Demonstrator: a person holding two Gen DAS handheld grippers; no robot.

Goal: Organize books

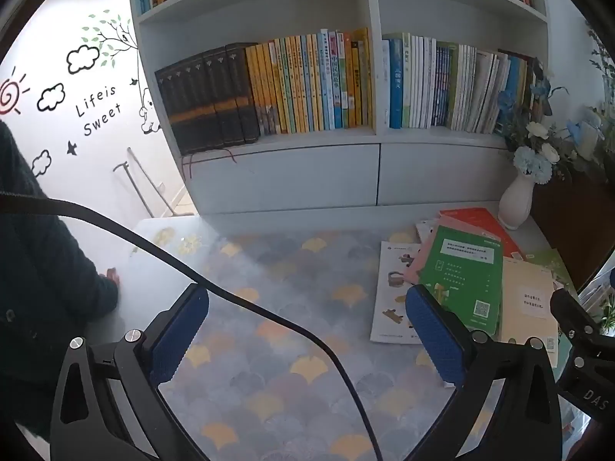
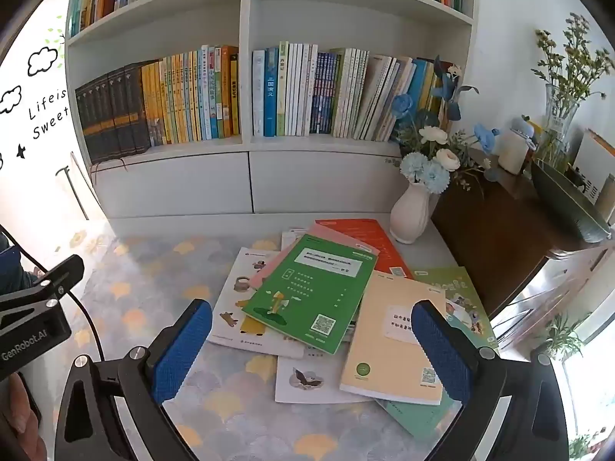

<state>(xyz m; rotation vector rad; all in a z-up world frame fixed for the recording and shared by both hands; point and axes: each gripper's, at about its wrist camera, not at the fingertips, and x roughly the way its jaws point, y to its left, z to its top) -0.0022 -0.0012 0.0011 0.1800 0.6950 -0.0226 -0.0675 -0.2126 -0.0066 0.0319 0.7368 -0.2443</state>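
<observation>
A loose heap of thin paperback books lies fanned out near the back right corner of the table (image 2: 161, 345), just in front of the white vase (image 2: 410, 213). The green book (image 2: 311, 292) sits on top, overlapping a pink one and an orange book (image 2: 365, 238); a cream book (image 2: 388, 342) leans over the heap's right side, with white picture booklets beneath. The right gripper (image 2: 312, 351) hangs above the heap, fingers spread wide and empty. The left gripper (image 1: 307, 334) hovers over bare patterned tablecloth left of the heap, equally wide and empty. To start well, I would take the green book first, since nothing pins it, gripping its near edge squarely so the covers underneath do not slide toward the vase.
</observation>
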